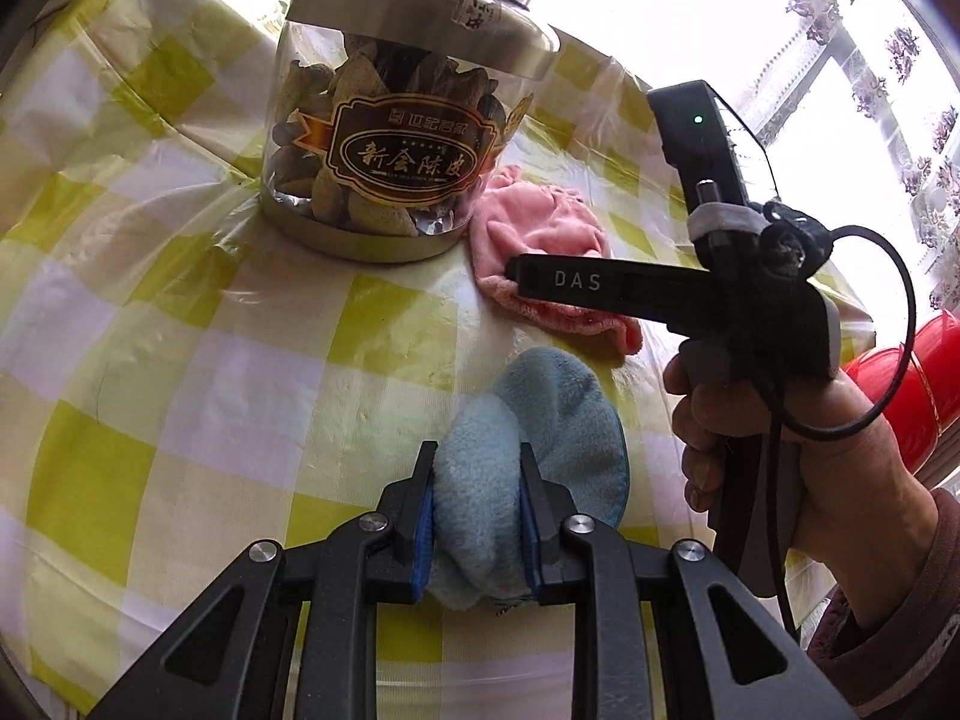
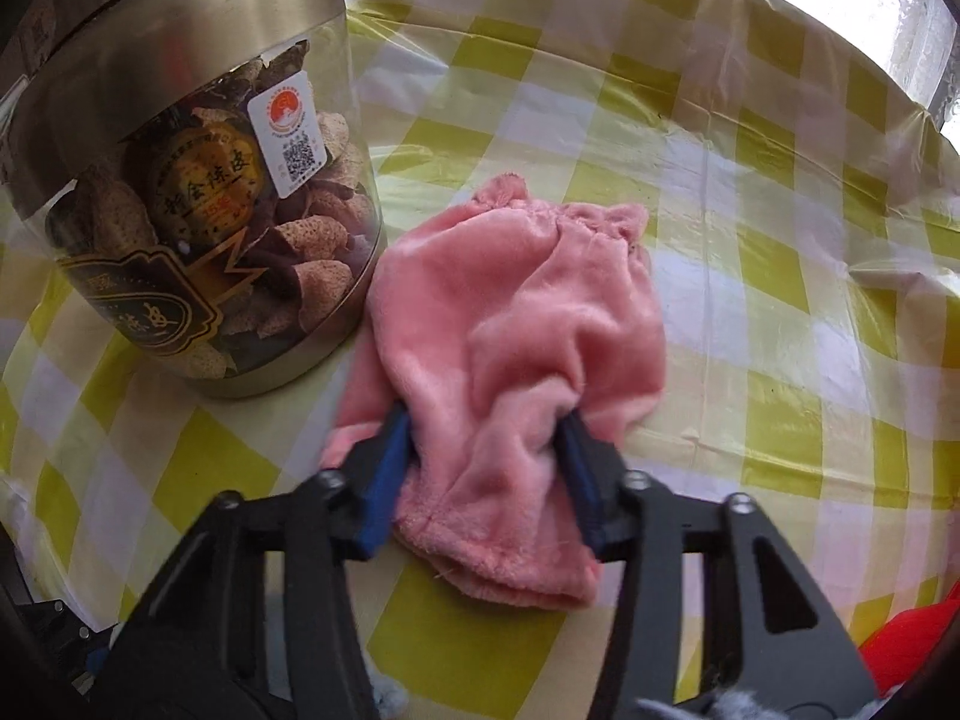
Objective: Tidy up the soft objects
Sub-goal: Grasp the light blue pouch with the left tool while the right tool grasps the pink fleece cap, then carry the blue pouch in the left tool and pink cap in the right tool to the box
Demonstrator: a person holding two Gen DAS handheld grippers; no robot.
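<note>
The jar blocks the cloth's left; the tablecloth rightward lies open.

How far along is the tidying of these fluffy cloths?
Nothing looks put away yet. The left claw is shut on the blue cloth; the right claw pinches the pink cloth, which lies on the checked tablecloth beside the jar. Both cloths remain to be placed.

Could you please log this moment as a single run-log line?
left tongs: shut on fluffy light-blue cloth | right tongs: shut on plush pink cloth | clear jar with metal lid: upright beside pink cloth
</note>
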